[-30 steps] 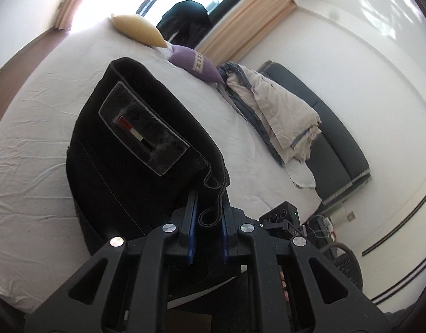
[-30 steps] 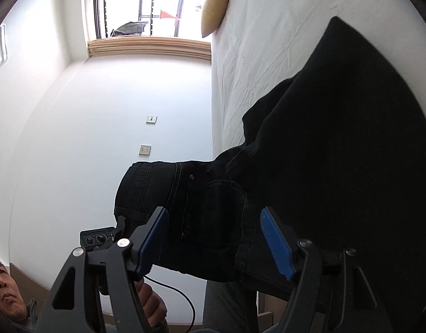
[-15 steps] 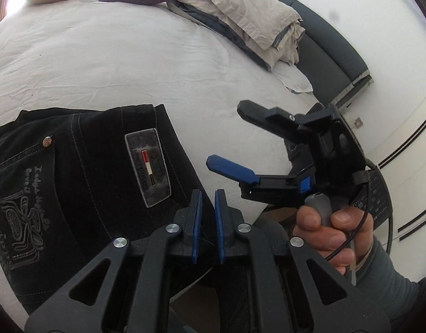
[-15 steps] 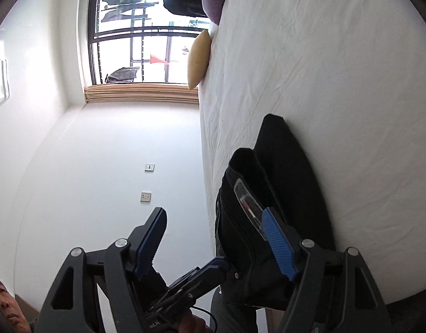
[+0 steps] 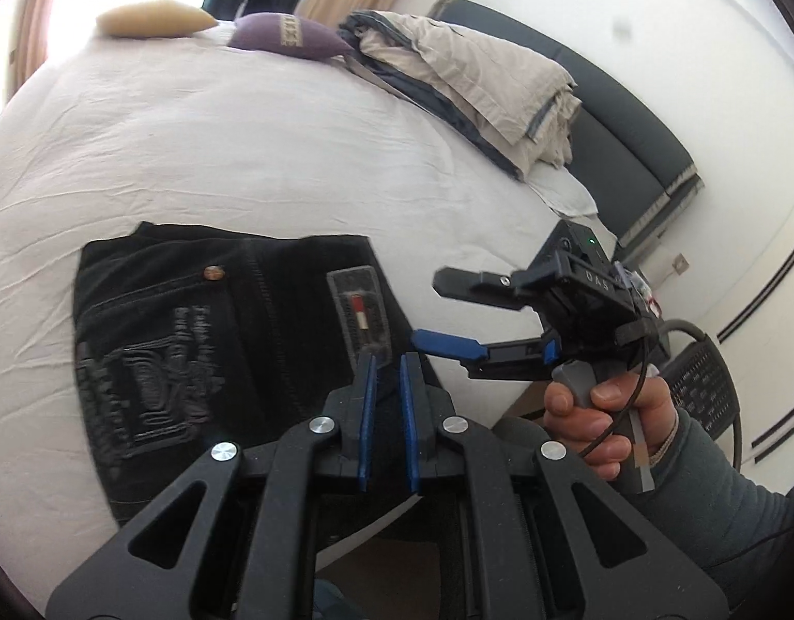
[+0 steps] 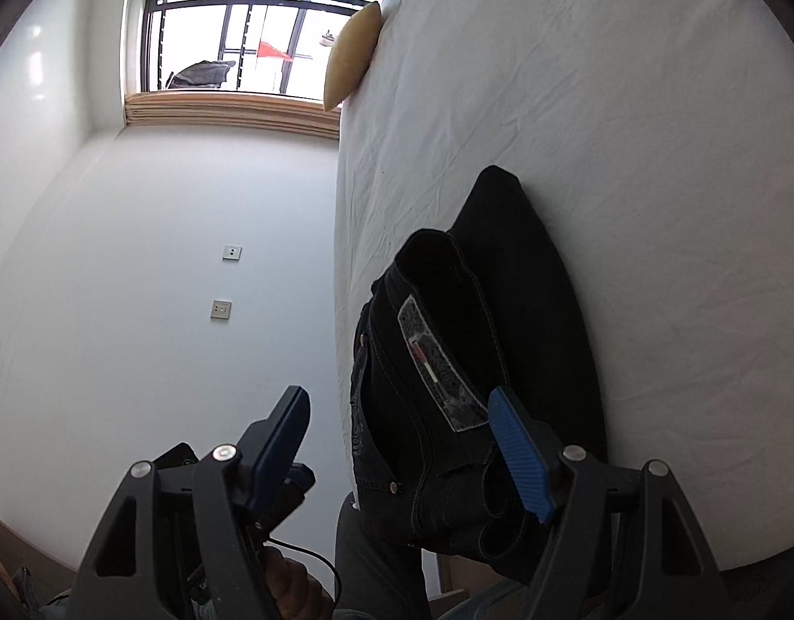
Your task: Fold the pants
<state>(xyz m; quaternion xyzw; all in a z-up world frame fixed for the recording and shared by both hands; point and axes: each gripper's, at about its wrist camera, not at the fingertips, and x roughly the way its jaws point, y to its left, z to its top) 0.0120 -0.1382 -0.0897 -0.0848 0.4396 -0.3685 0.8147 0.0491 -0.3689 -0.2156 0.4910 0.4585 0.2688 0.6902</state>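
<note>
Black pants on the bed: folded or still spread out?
Folded. The black pants lie as a compact rectangle on the white bed sheet, waistband patch on top, no legs trailing; right wrist view shows stacked layers.
</note>
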